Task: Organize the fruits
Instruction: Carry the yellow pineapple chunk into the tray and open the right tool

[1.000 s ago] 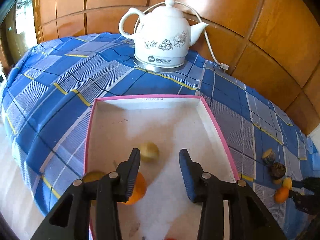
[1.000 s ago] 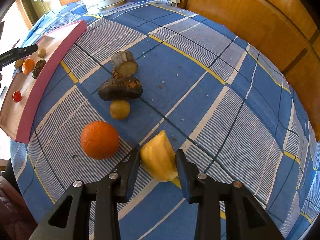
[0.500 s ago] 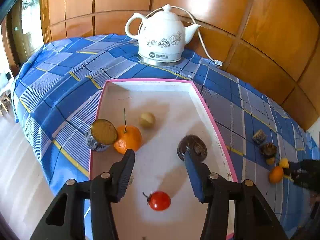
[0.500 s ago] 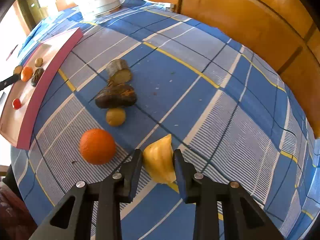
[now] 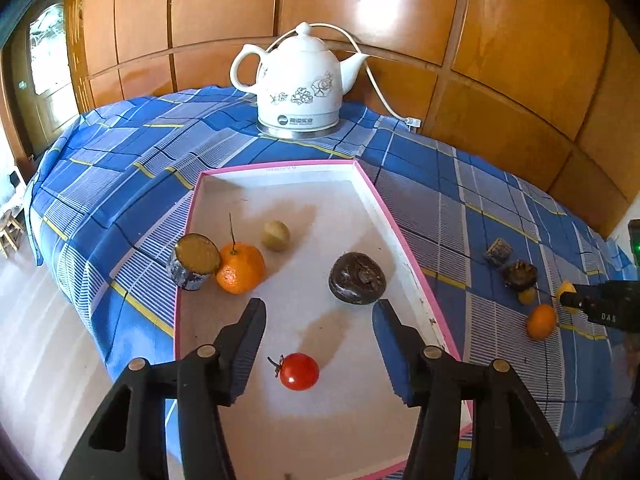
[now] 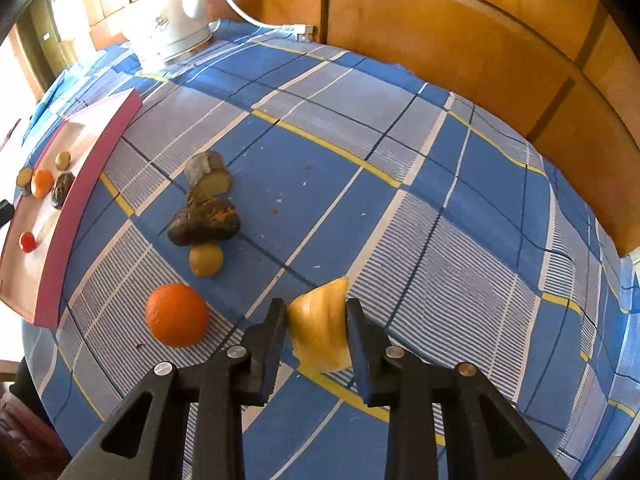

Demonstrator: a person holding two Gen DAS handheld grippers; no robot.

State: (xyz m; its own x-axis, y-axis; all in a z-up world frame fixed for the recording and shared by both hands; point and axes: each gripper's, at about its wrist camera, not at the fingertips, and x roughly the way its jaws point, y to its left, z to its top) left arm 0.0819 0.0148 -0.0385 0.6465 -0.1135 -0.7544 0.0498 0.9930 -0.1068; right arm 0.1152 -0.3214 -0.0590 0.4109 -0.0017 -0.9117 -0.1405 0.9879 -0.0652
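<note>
While the left tool (image 5: 319, 316) hangs spread wide and empty above the pink tray (image 5: 404, 236), the right tool (image 6: 317, 320) pinches the yellow fruit wedge (image 6: 319, 330) on the bench, beside an orange (image 6: 177, 315).

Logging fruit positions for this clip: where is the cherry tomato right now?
The cherry tomato lies in the pink-rimmed tray, near end, between the open left tongs in the left wrist view, apart from the orange.
</note>
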